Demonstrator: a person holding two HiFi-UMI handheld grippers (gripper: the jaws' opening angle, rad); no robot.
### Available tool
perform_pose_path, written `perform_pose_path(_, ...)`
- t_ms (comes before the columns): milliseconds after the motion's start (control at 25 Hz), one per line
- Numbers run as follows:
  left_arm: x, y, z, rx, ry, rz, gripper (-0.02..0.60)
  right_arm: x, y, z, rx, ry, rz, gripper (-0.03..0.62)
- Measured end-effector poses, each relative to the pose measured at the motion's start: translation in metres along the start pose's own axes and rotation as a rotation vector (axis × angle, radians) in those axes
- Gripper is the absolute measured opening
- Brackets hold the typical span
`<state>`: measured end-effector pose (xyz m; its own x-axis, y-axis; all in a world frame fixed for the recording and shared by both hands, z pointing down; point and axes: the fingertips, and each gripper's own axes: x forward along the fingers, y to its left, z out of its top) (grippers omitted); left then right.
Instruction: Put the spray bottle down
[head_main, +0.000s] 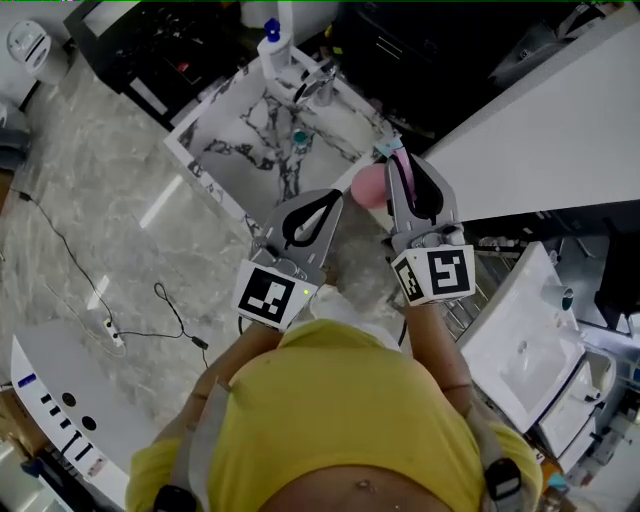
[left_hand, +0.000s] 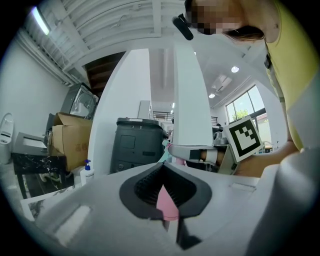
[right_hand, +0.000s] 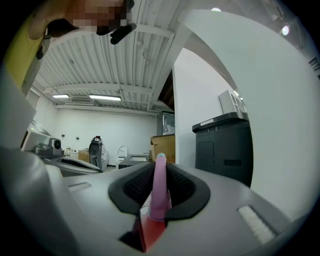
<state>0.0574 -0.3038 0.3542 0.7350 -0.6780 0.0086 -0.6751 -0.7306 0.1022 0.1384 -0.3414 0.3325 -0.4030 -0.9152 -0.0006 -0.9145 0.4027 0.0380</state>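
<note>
Pink spray bottle in right claw

marble counter | pump bottle | white basin | dark bin | cardboard box

Head view steeply down, gripper views level, sharing dark bin

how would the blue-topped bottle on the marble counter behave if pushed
The bottle stands upright, tall and narrow, on the counter, so a high push would likely tip it. It looks like smooth plastic: probably light, perhaps slippery.
</note>
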Motion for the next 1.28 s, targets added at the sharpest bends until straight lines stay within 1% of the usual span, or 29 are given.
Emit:
perform_pose_path(360,0.056,0.035,-0.019,-0.014,0.041,0.037,0.005,0.061,-0.040,-0.031,-0.016,0.025,0.050,0.064)
perform_pose_path(640,0.087,0.053,-0.038,-0.032,0.075,0.050,0.005,0.103,-0.058,-0.063,-0.041,0.030,0.093,0.064)
perform_pose_path(1040,0.118,0.065,-0.054,-0.059,0.112,0.057,0.005,0.142,-0.076,-0.106,0.001,0.076,0.121,0.064)
perform_pose_path(1280,0.128,0.066,-0.063,-0.073,0.132,0.044,0.005,0.155,-0.082,-0.116,-0.001,0.074,0.122,0.065)
